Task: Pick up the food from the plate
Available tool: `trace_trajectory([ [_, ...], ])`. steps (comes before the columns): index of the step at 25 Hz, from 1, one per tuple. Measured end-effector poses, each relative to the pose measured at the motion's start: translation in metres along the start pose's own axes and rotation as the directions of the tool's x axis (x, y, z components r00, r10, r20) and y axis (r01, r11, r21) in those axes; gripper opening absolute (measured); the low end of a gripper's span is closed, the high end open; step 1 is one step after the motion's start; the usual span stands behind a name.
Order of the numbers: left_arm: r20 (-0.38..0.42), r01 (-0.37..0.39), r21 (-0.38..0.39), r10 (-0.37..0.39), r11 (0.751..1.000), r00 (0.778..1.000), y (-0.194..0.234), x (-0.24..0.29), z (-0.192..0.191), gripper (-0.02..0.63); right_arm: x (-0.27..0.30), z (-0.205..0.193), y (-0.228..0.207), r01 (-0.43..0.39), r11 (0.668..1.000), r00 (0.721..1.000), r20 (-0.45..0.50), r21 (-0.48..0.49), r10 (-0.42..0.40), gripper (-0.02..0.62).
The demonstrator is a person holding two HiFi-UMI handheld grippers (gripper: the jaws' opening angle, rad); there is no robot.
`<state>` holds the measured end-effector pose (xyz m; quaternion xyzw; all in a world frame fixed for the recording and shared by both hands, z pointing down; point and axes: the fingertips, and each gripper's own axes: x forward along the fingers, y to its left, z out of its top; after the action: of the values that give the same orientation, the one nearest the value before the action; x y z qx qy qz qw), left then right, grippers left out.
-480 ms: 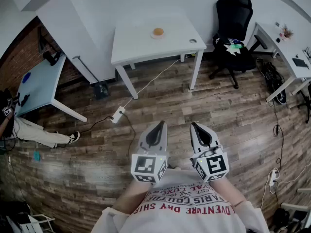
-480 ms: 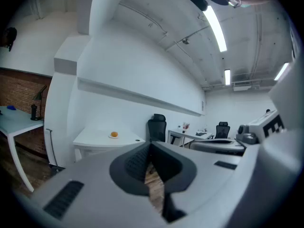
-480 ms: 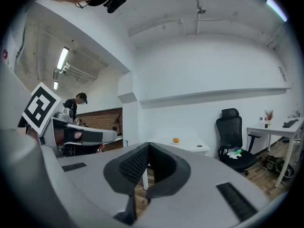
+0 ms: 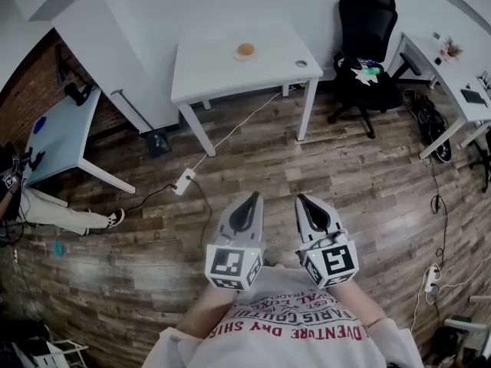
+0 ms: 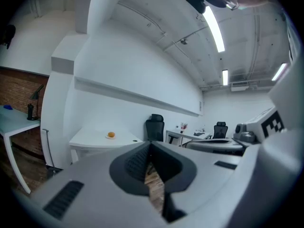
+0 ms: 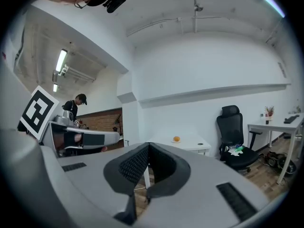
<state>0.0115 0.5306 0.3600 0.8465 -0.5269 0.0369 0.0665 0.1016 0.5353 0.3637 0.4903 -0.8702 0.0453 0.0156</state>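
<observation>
An orange round piece of food [image 4: 245, 49] lies on a small white plate [image 4: 247, 57] on the white table [image 4: 207, 71] at the far side of the room. Both grippers are held close to my chest, well short of the table. My left gripper [image 4: 252, 198] is shut with nothing in it. Beside it, my right gripper [image 4: 305, 200] is also shut and empty. The left gripper view shows the food [image 5: 111, 135] far off beyond its closed tips [image 5: 150, 146]. The right gripper view also has the food [image 6: 176, 138] small and distant past its own tips [image 6: 148, 146].
Wooden floor lies between me and the table. A power strip with a cable [image 4: 185, 181] lies on it. A black office chair [image 4: 368, 29] stands right of the table, a white desk [image 4: 453, 75] further right. A bluish table [image 4: 57, 129] and a person's legs [image 4: 54, 209] are at the left.
The head view has shifted slightly, so the table and plate sit a little further left and up. Both grippers stay shut close to my chest.
</observation>
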Motion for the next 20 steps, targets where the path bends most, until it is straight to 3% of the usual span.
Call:
trace_trajectory([
  [10, -0.034, 0.001, -0.006, -0.001, 1.000, 0.999, 0.002, 0.011, -0.004, 0.008, 0.004, -0.016, -0.017, 0.037, 0.997, 0.998, -0.046, 0.069, -0.034, 0.009],
  [20, -0.077, -0.059, -0.062, 0.054, 0.996, 0.996, 0.070, 0.048, -0.016, 0.008, 0.059, -0.032, -0.037, 0.061, 0.995, 0.993, -0.104, 0.080, -0.053, 0.009],
])
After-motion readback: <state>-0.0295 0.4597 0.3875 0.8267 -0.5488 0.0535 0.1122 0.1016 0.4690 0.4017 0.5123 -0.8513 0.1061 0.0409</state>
